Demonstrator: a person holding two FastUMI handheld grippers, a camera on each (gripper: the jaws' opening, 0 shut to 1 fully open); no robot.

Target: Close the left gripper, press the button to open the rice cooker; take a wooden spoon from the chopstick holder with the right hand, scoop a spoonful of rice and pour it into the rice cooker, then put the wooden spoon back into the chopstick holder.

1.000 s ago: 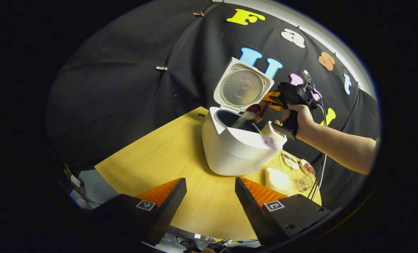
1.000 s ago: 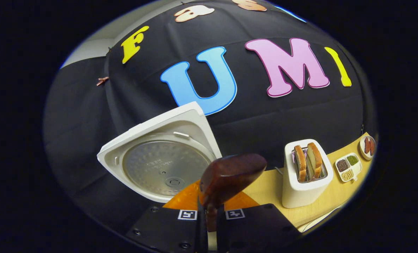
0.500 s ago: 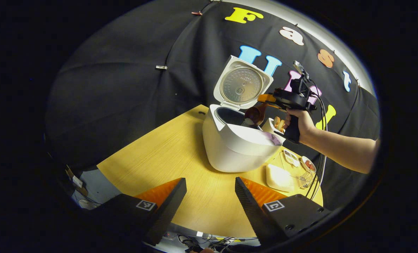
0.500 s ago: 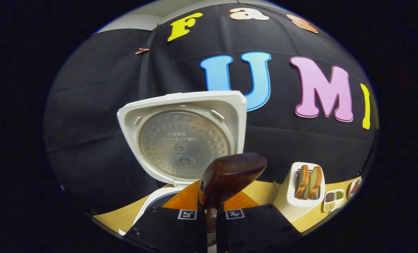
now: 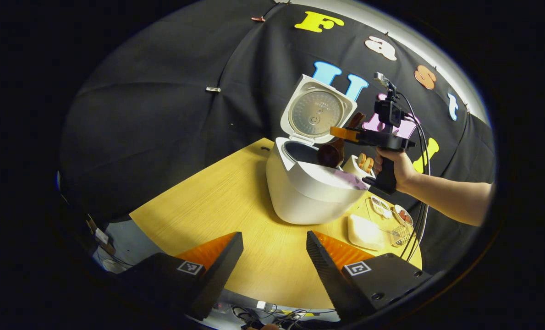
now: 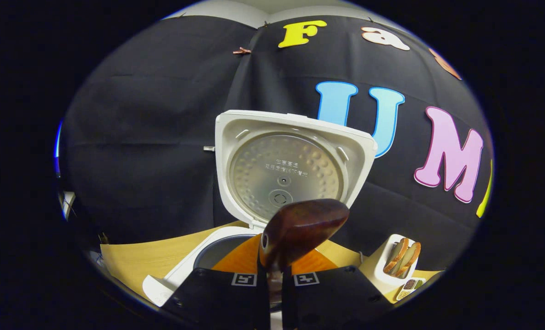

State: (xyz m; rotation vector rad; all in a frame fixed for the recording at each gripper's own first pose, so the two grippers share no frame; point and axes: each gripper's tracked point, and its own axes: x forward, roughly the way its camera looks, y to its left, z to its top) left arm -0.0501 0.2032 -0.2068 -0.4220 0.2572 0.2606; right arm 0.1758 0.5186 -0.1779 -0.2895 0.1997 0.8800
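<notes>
White rice cooker (image 5: pixel 309 192) stands lid-up on the table; dark wooden spoon (image 6: pixel 302 229) hangs above its pot.

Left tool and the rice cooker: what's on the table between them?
Nothing. In the left gripper view, only bare wooden table lies between the open left tool and the rice cooker.

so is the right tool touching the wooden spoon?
Touching. In the right gripper view the right tool is shut on the wooden spoon, handle pinched between both fingers.

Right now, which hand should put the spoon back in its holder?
The right. The right gripper is shut on the wooden spoon above the open rice cooker; the left gripper waits open, far back.
</notes>
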